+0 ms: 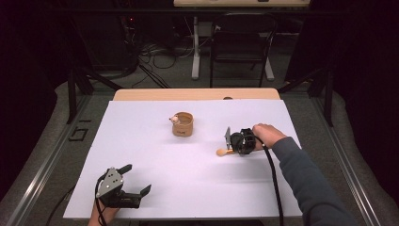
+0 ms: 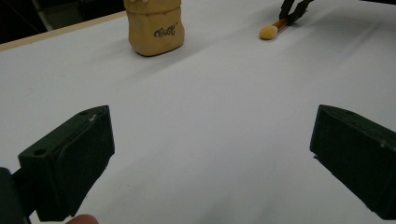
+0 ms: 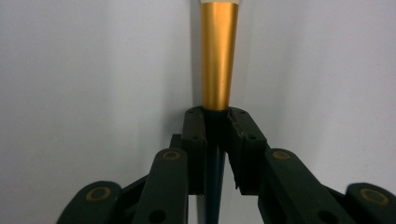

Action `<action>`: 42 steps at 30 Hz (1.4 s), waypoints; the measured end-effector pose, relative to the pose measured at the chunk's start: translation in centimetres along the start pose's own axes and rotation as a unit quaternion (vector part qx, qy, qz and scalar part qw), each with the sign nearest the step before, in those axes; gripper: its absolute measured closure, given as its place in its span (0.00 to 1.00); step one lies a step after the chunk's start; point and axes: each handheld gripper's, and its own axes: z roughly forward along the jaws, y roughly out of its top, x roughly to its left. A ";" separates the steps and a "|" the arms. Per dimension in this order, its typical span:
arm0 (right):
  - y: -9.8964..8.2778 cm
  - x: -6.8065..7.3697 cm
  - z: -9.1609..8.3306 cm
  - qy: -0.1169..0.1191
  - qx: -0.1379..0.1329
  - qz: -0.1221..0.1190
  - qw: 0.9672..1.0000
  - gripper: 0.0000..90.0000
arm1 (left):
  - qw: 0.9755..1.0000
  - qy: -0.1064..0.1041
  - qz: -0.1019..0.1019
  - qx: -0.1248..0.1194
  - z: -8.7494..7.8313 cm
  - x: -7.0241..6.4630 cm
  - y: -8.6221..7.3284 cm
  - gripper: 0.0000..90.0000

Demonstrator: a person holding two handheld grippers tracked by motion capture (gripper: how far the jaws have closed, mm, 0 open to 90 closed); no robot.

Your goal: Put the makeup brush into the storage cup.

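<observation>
A tan cup [image 1: 182, 125] with dark lettering stands upright mid-table, and a pale round thing [image 1: 175, 119] shows at its rim. A brush with a yellowish round head [image 1: 221, 152] lies low over the white sheet, to the right of the cup. My right gripper [image 1: 231, 149] is shut on the brush's dark handle, just behind the gold ferrule [image 3: 218, 56], where its jaws [image 3: 215, 116] close. My left gripper [image 1: 137, 179] rests near the front left edge, open and holding nothing [image 2: 210, 140]. From it I see the cup [image 2: 155, 28], the brush head [image 2: 269, 31] and the right gripper [image 2: 292, 16] far ahead.
A white sheet [image 1: 155, 160] covers the table, with a strip of wood [image 1: 188, 94] showing at the far edge. A dark chair [image 1: 240, 47] and floor cables [image 1: 155, 52] lie beyond the table. The right gripper's cable [image 1: 275, 179] trails back along the sleeve.
</observation>
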 end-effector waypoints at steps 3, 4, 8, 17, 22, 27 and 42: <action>-0.1 0.1 0.0 -0.003 -0.004 0.004 1.000 0.87 | 1.000 -0.001 0.001 0.002 0.0 0.0 0.0 0.00; -0.1 0.1 0.0 -0.003 -0.009 0.005 1.000 0.87 | 1.000 0.000 0.001 0.002 0.0 0.0 0.0 0.00; -0.2 0.1 -0.3 -0.008 -0.022 0.017 1.000 0.87 | 1.000 0.000 0.000 0.002 0.0 0.0 0.0 0.00; -0.4 0.2 -2.8 -0.019 -0.071 0.053 0.996 0.87 | 1.000 -0.001 0.000 0.003 0.1 0.0 0.0 0.00; -0.4 0.4 -4.5 -0.026 -0.109 0.077 0.991 0.87 | 1.000 -0.001 0.001 0.003 0.1 0.0 0.0 0.00; -0.4 1.0 -5.8 -0.031 -0.153 0.097 0.983 0.87 | 1.000 -0.001 0.001 0.003 0.1 0.0 0.0 0.00; -0.9 4.3 -7.8 -0.061 -0.288 0.177 0.939 0.87 | 1.000 -0.001 0.002 0.004 0.2 -0.2 0.0 0.00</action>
